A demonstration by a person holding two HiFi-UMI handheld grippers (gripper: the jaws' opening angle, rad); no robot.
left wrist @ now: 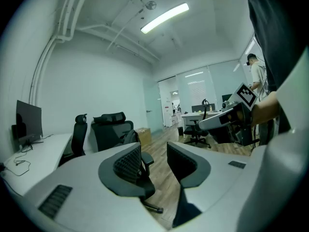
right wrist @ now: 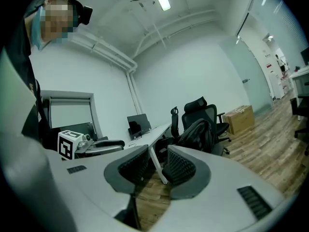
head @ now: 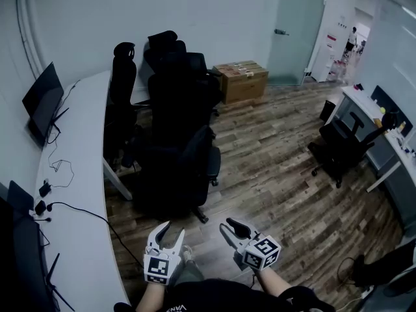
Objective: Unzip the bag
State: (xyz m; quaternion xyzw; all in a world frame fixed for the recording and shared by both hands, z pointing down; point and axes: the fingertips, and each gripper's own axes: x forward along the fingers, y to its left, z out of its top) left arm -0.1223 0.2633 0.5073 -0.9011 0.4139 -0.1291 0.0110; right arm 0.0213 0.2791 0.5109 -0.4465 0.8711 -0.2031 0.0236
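A black bag [head: 181,99] rests on the seat of a black office chair [head: 175,168] in the middle of the room; in the right gripper view the bag [right wrist: 199,132] is a dark hump on that chair. Both grippers are held low in front of me, well short of the chair. My left gripper [head: 171,229] is open with nothing between its jaws. My right gripper [head: 230,226] is open and empty too. In the left gripper view the bag [left wrist: 130,137] shows just beyond the left pad.
A long white desk [head: 78,174] with a monitor [head: 44,99] and cables runs along the left wall. More black chairs [head: 123,90] stand behind the bag's chair. A cardboard box [head: 240,80] sits at the back, another chair [head: 341,148] and desk [head: 390,142] at the right.
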